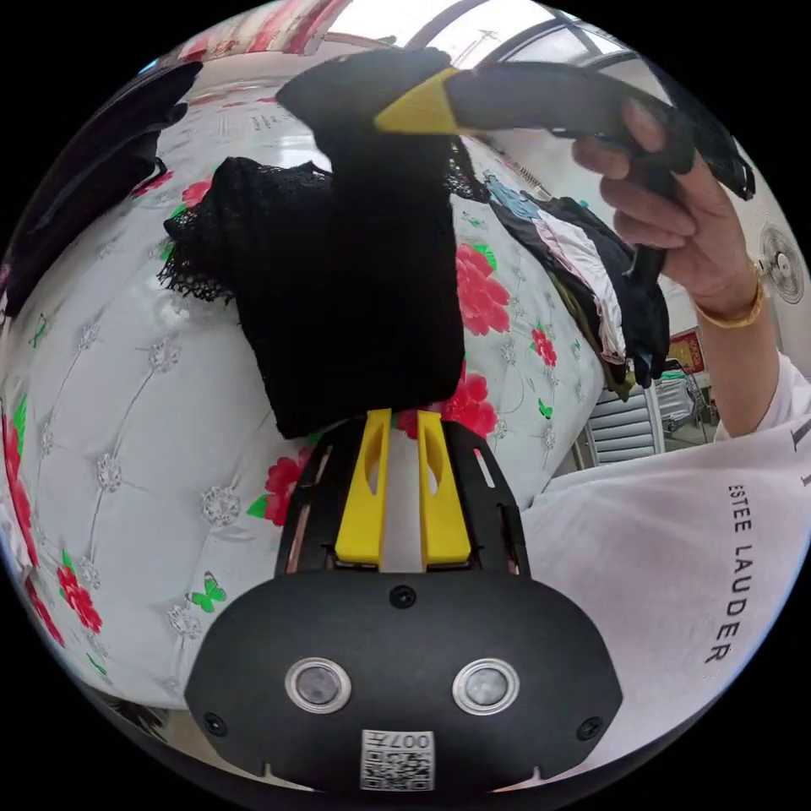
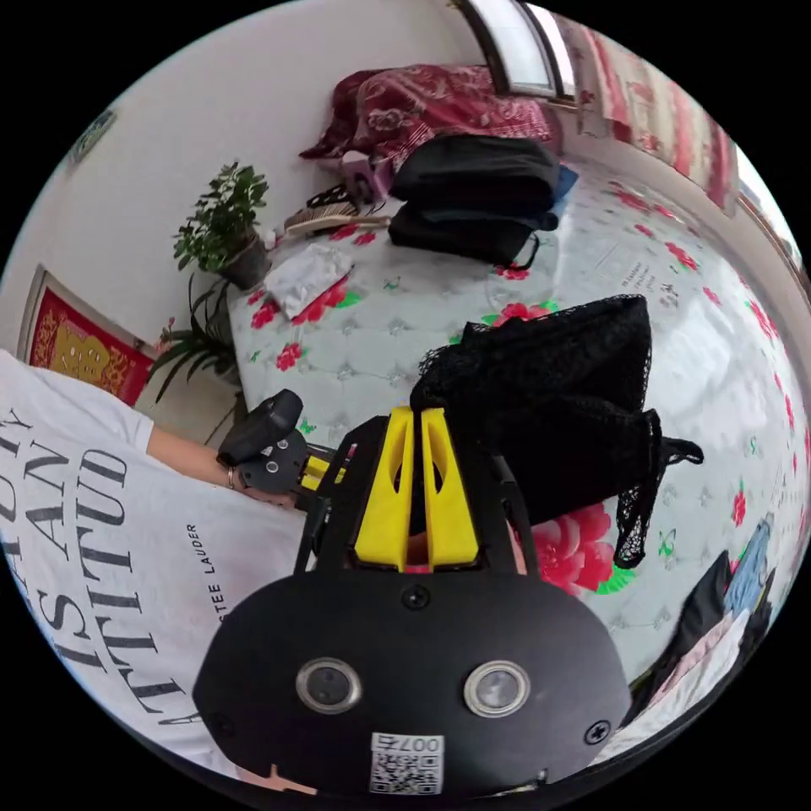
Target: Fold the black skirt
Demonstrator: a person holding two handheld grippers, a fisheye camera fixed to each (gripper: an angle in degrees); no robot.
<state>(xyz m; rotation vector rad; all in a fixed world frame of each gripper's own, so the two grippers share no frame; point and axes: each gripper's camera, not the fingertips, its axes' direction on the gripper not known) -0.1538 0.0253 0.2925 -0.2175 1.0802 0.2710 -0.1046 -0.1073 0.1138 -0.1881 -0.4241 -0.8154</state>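
The folded black mesh skirt (image 1: pixel 355 279) hangs in the air above the bed. My right gripper (image 1: pixel 384 118), held by a hand, is shut on its top edge. My left gripper (image 1: pixel 404 416) meets the skirt's lower edge, its yellow jaws close together and pinching the hem at the tips. In the right gripper view the right gripper (image 2: pixel 416 412) is shut on the skirt (image 2: pixel 557 397), which bunches past the jaws with a lace edge trailing down. The body of the left gripper (image 2: pixel 266 443) sits behind it in a hand, its jaws hidden.
A white quilt with red flowers (image 1: pixel 127 380) covers the bed. A pile of mixed clothes (image 1: pixel 591 270) lies at one edge. Folded black items (image 2: pixel 473 194) and red bedding (image 2: pixel 422 101) sit at the far end, near a potted plant (image 2: pixel 224 224). The person's white shirt (image 1: pixel 676 541) is close.
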